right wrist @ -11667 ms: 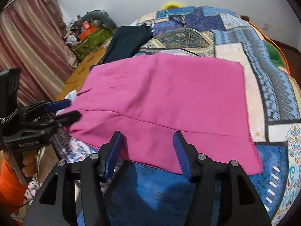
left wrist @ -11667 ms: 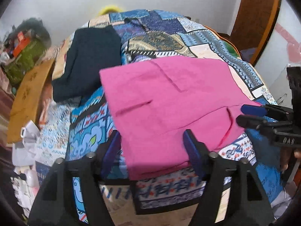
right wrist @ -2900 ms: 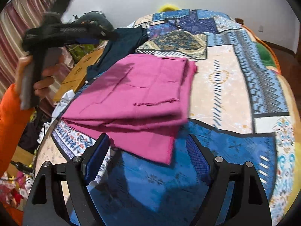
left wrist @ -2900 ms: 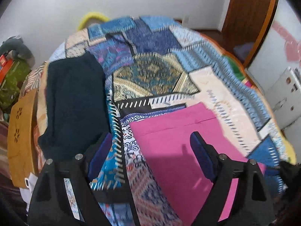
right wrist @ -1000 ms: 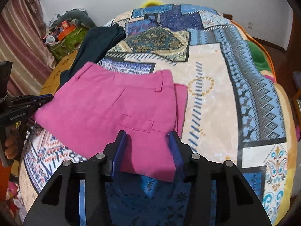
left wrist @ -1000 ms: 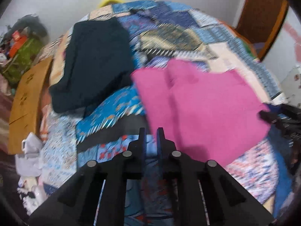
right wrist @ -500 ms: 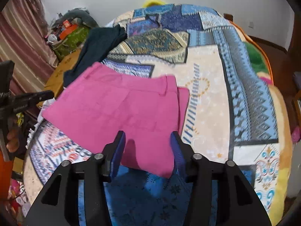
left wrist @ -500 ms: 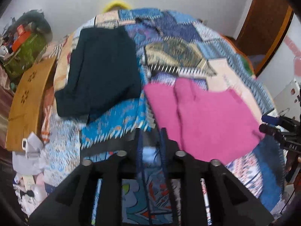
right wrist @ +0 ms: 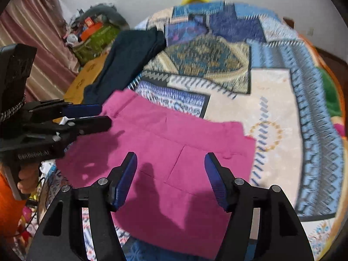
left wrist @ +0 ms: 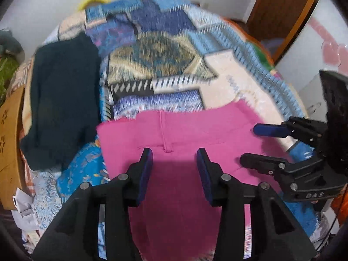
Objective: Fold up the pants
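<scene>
The pink pants lie folded into a compact rectangle on the patterned quilt; they also show in the right wrist view. My left gripper is open and empty, hovering above the pants' near part. My right gripper is open and empty above the pants' near right part. Each gripper shows in the other's view, the right one at the pants' right edge, the left one at their left edge.
A dark navy garment lies on the quilt to the left of the pants. A wooden board and clutter stand beyond the bed's left edge. A brown door is at the far right.
Both grippers have opened: the left was nearly shut half a second ago, the right has widened. Both have moved in over the pants, which lie still.
</scene>
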Available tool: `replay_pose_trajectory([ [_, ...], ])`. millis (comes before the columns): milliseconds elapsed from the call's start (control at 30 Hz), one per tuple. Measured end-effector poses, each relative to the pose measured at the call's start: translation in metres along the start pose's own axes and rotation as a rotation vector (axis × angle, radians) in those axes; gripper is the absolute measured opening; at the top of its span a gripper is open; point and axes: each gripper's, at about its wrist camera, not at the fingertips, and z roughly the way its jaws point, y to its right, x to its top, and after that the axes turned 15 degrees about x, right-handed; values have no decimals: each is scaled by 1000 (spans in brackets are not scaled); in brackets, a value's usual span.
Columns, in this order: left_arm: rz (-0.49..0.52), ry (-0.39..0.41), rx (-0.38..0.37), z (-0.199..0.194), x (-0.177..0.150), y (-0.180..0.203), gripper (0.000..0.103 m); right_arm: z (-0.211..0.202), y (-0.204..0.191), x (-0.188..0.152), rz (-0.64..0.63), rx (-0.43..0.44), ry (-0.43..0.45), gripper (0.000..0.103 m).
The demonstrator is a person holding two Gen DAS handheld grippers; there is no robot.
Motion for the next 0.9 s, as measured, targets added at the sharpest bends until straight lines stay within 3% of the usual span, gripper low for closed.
replay_pose_trajectory([
  [67, 15, -7, 19, 11, -7, -1, 51, 12, 4, -4, 4, 2, -49, 62],
  [133, 29, 18, 38, 11, -14, -6, 67, 14, 5, -12, -24, 0, -38, 67],
  [233, 50, 32, 37, 8, -23, -15, 73, 7, 5, -22, -57, 0, -29, 70],
  [333, 51, 53, 60, 2, -33, -24, 74, -3, 8, -30, -55, -20, -23, 75],
  [467, 32, 65, 59, -5, -44, -28, 74, -17, 14, -44, -46, -33, -10, 75],
  [733, 75, 108, 139, -23, -55, -19, 74, -40, 31, -65, 30, -45, 17, 75],
  [900, 65, 113, 153, -29, -57, -20, 73, -46, 25, -66, 6, -76, 31, 75],
])
